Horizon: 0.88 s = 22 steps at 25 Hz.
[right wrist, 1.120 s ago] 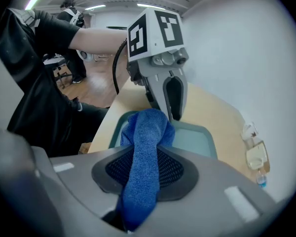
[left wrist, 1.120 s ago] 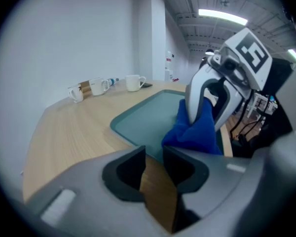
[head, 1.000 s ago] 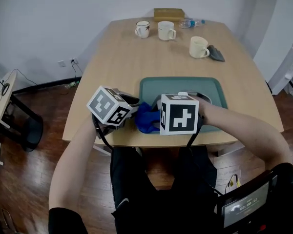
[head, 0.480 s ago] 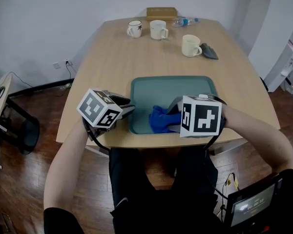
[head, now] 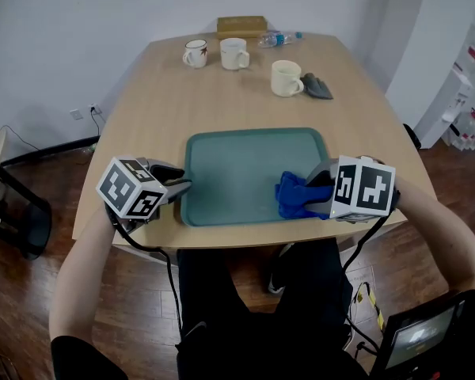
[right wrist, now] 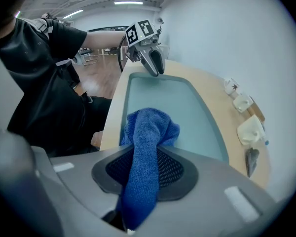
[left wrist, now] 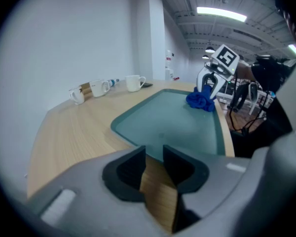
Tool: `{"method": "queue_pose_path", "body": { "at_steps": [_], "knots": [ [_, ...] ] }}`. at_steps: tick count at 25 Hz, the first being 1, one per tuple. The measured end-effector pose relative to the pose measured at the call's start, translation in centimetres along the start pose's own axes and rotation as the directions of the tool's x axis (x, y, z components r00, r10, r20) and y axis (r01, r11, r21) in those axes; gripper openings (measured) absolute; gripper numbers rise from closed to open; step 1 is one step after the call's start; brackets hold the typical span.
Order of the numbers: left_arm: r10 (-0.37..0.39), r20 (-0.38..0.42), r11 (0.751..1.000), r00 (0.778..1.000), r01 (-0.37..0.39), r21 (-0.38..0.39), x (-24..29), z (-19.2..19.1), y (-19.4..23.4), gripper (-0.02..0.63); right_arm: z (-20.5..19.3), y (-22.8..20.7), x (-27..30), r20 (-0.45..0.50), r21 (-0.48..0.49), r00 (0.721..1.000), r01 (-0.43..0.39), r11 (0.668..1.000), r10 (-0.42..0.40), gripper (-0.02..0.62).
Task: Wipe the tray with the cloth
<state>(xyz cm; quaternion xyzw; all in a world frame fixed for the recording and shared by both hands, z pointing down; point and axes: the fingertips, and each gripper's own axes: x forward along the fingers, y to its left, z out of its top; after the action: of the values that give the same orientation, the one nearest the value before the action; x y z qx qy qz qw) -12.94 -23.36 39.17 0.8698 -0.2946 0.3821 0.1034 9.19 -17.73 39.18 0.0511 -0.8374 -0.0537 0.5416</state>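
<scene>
A teal tray [head: 245, 165] lies near the front edge of the wooden table [head: 158, 109]. My right gripper [head: 317, 195] is shut on a blue cloth [head: 294, 196], which rests bunched on the tray's near right part. In the right gripper view the cloth [right wrist: 148, 132] runs back between the jaws over the tray [right wrist: 163, 102]. My left gripper [head: 182, 185] lies at the tray's left rim, its jaws a narrow gap apart with only table wood showing between them. From the left gripper [left wrist: 154, 154] the tray [left wrist: 182, 127] and the cloth [left wrist: 201, 100] lie ahead.
At the table's far end stand three mugs [head: 195, 53] [head: 234, 53] [head: 286, 77], a wooden box [head: 241, 26], a plastic bottle [head: 279, 37] and a grey rag [head: 317, 86]. The person's legs sit under the near table edge.
My right gripper has dragged the blue cloth from the tray's near left corner across to its near right part. The left gripper has stayed at the tray's left rim.
</scene>
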Motion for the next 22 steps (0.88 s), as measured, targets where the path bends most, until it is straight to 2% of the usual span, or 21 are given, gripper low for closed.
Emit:
{"method": "queue_pose_path", "body": {
  "at_steps": [5, 11, 16, 20, 22],
  "knots": [
    [0.006, -0.029, 0.999, 1.0, -0.005, 0.035, 0.2, 0.0, -0.3, 0.115, -0.5, -2.1, 0.2, -0.018, -0.028, 0.999, 0.031, 0.999, -0.031, 0.112],
    [-0.017, -0.004, 1.0, 1.0, 0.017, 0.014, -0.1, 0.0, -0.4, 0.115, -1.3, -9.3, 1.0, -0.027, 0.028, 0.993, 0.114, 0.993, -0.113, 0.112],
    [-0.011, -0.01, 0.999, 1.0, 0.011, 0.051, 0.1, 0.3, -0.7, 0.115, -2.0, -14.9, 1.5, -0.04, 0.064, 0.987, 0.159, 0.985, -0.157, 0.112],
    [-0.033, 0.028, 0.999, 0.999, 0.033, 0.007, 0.2, 0.4, -0.5, 0.118, -2.0, -17.7, 1.6, -0.046, 0.057, 0.979, 0.199, 0.978, -0.197, 0.112],
    [-0.037, 0.044, 0.999, 0.998, 0.038, -0.011, 0.2, 0.4, -0.4, 0.12, -1.9, -17.8, 1.8, -0.044, 0.047, 0.978, 0.204, 0.978, -0.202, 0.112]
  ]
}}
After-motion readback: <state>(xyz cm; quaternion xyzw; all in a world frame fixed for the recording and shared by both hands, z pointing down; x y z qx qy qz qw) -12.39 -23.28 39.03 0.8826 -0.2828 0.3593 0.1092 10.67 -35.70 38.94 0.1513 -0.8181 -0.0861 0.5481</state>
